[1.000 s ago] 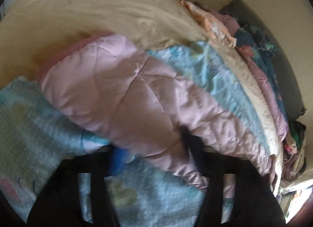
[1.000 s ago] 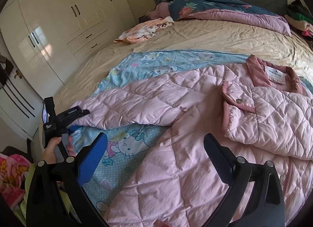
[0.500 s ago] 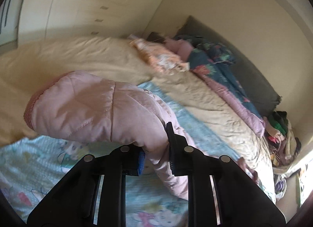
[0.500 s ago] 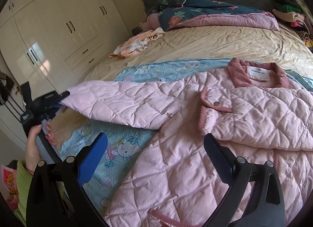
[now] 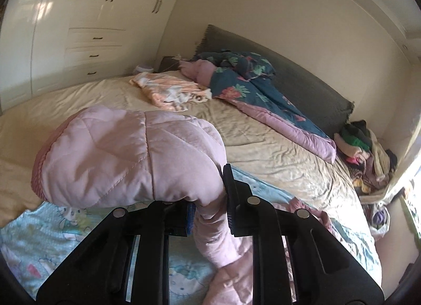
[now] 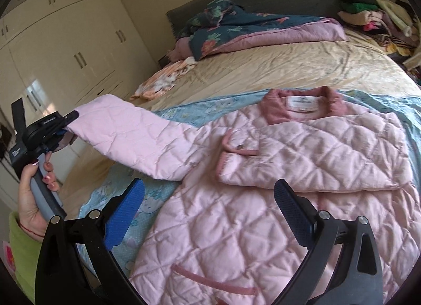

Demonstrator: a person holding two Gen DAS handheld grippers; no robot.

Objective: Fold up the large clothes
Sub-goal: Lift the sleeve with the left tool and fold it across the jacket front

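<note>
My left gripper (image 5: 209,207) is pinched on the sleeve (image 6: 131,131) of the pink quilted jacket (image 6: 263,213), near its cuff. Sleeve now lifted clear of the blue cartoon-print sheet (image 6: 147,202) and stretched out level (a second ago it lay draped on it). Jacket body flat on the sheet, far sleeve folded across the chest below the collar (image 6: 302,103). My right gripper (image 6: 209,210) hovers over the jacket's lower front, jaws spread wide, unchanged.
</note>
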